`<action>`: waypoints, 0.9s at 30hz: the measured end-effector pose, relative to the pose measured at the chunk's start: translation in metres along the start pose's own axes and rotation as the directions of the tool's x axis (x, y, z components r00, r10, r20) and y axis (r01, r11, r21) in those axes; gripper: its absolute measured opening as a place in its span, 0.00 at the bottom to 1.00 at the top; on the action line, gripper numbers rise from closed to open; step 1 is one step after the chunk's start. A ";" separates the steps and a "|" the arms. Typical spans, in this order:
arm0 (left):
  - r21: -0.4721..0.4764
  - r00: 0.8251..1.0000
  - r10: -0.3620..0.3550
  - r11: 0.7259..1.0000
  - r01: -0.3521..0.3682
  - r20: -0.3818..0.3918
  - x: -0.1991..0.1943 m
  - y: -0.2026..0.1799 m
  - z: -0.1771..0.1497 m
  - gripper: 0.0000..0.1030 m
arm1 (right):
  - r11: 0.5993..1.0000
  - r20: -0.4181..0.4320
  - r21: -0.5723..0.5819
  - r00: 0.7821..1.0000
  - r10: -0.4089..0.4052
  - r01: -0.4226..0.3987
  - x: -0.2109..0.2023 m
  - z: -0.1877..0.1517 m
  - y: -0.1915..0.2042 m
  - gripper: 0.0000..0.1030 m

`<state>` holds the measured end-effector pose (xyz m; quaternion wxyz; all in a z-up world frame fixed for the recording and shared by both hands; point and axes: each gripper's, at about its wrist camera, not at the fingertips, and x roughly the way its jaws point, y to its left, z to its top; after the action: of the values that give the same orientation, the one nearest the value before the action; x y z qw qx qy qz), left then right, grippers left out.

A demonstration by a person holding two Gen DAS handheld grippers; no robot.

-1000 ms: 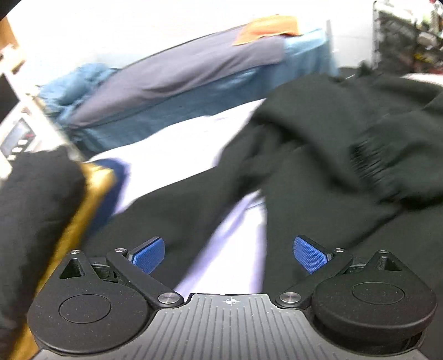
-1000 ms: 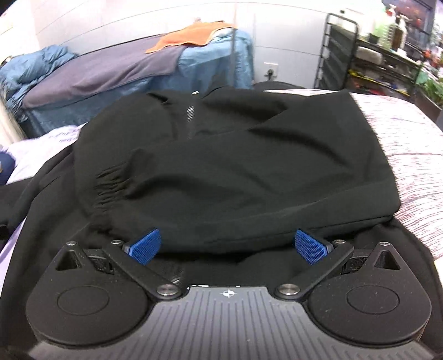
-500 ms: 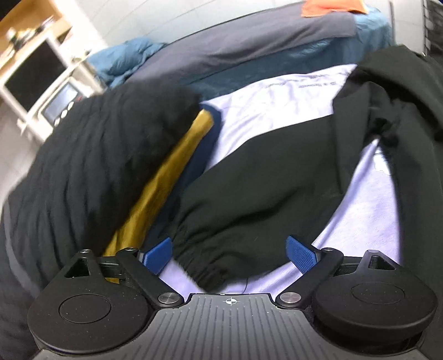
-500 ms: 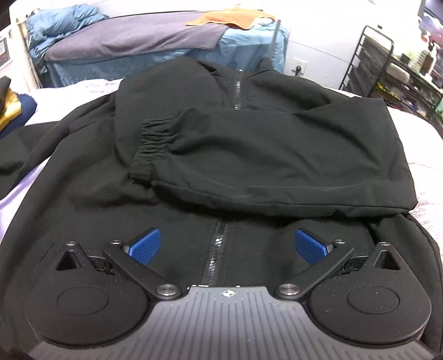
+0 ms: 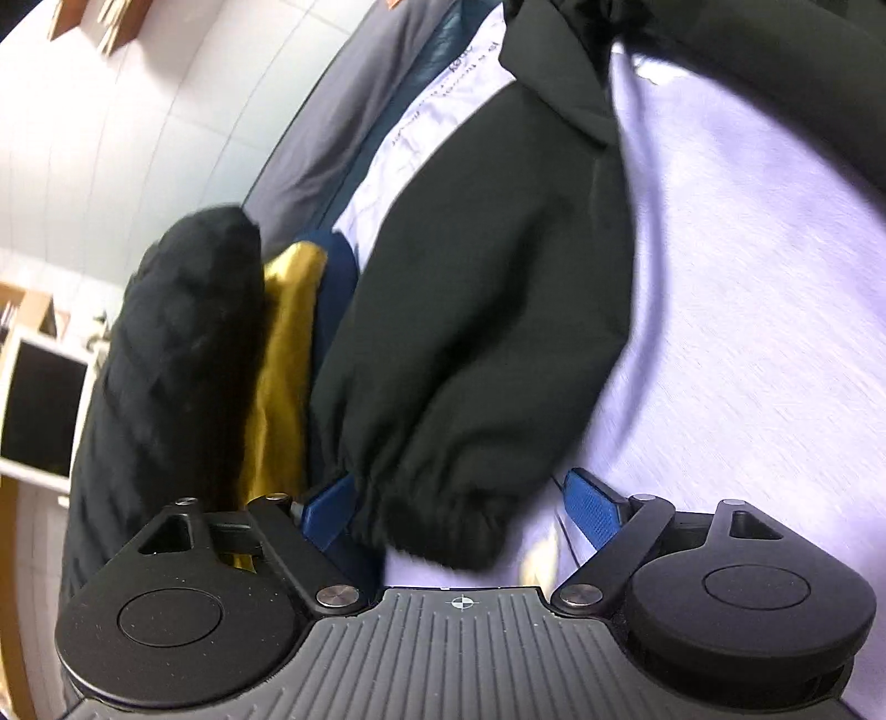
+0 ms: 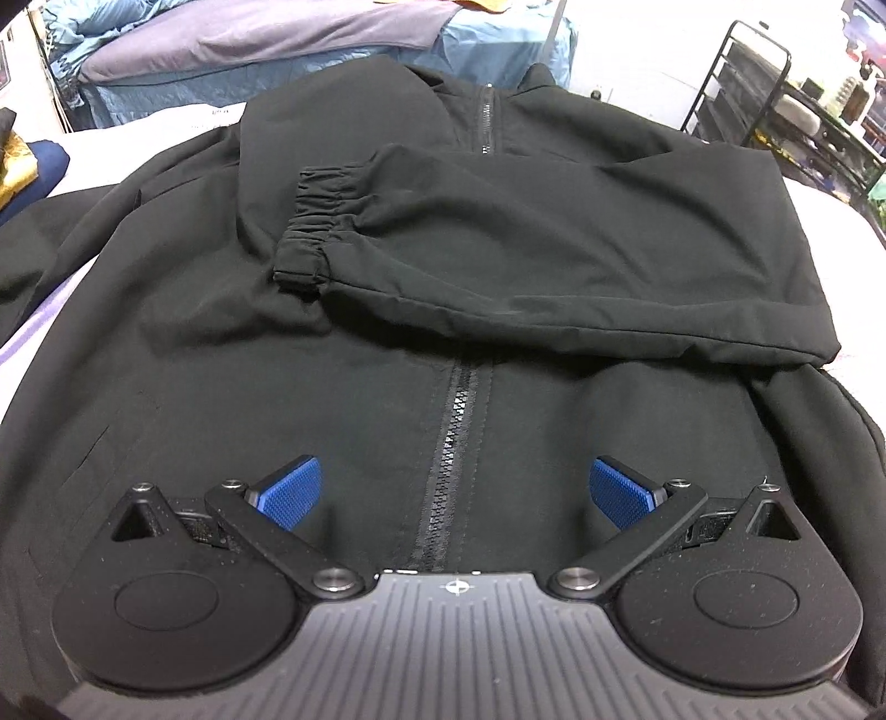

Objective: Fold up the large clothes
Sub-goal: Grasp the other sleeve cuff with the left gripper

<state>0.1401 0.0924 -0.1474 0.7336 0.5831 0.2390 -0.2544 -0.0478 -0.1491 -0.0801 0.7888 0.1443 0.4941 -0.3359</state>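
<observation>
Jacket: a black zip-front jacket [image 6: 387, 387] lies front-up on a bed covered by a pale lilac sheet [image 5: 747, 332].
Place: its body fills the right wrist view, with the hem nearest the camera and the collar at the far end.
Long axis: the zipper [image 6: 457, 443] marks it, running from near the right gripper [image 6: 457, 493] straight away toward the collar.
Done: one sleeve [image 6: 554, 260] is already folded across the chest, crossing the zipper nearly square-on, its elastic cuff [image 6: 310, 232] pointing to the left of the view.
Left to do: the other sleeve [image 5: 487, 288] is spread out sideways on the sheet, not yet brought in; judging by this, the task is early, with that sleeve and the body folds remaining.
Other sleeve direction: its gathered cuff [image 5: 443, 520] points toward the left gripper [image 5: 459, 507], the length running away up the view to the shoulder.
Left jaws: wide apart, the cuff sitting between the blue pads but not pinched.
Right jaws: wide apart, holding nothing, hovering over the lower front.
Beside the sleeve: a pile of other clothes, one black [image 5: 177, 343], one gold-yellow [image 5: 288, 343], one navy [image 5: 335, 288].
Beyond: another bed with a grey-purple cover [image 6: 266, 33] and a black wire rack [image 6: 775, 94].
</observation>
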 end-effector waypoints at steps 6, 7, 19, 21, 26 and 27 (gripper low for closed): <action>0.063 1.000 -0.018 0.998 0.018 -0.002 0.027 0.009 0.029 1.00 | 1.000 -0.016 0.028 1.000 0.002 -0.002 0.000 -0.003 0.005 1.00; 0.039 0.998 -0.057 0.998 0.058 -0.014 0.030 0.013 0.032 1.00 | 0.999 -0.019 0.035 1.000 0.007 -0.006 0.000 -0.004 0.006 1.00; -0.527 0.849 -0.519 0.696 0.487 0.098 -0.031 0.142 0.059 0.47 | 0.993 0.027 0.107 0.998 0.050 -0.052 -0.007 -0.005 0.004 1.00; -0.550 0.819 -0.551 0.640 0.536 0.157 -0.051 0.157 0.070 0.46 | 0.990 0.034 0.127 0.998 0.054 -0.058 -0.007 -0.004 0.000 1.00; -0.579 0.693 -0.624 0.432 0.692 0.362 -0.108 0.181 0.110 0.47 | 0.980 0.067 0.180 0.995 0.070 -0.081 -0.011 0.001 -0.013 1.00; -0.570 0.663 -0.632 0.394 0.721 0.401 -0.119 0.182 0.117 0.47 | 0.978 0.076 0.189 0.994 0.072 -0.085 -0.013 0.003 -0.015 1.00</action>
<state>0.1752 0.0237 0.0877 0.7386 0.1006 0.4865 -0.4558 -0.0601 -0.1565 -0.0656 0.8005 0.2274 0.4257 -0.3553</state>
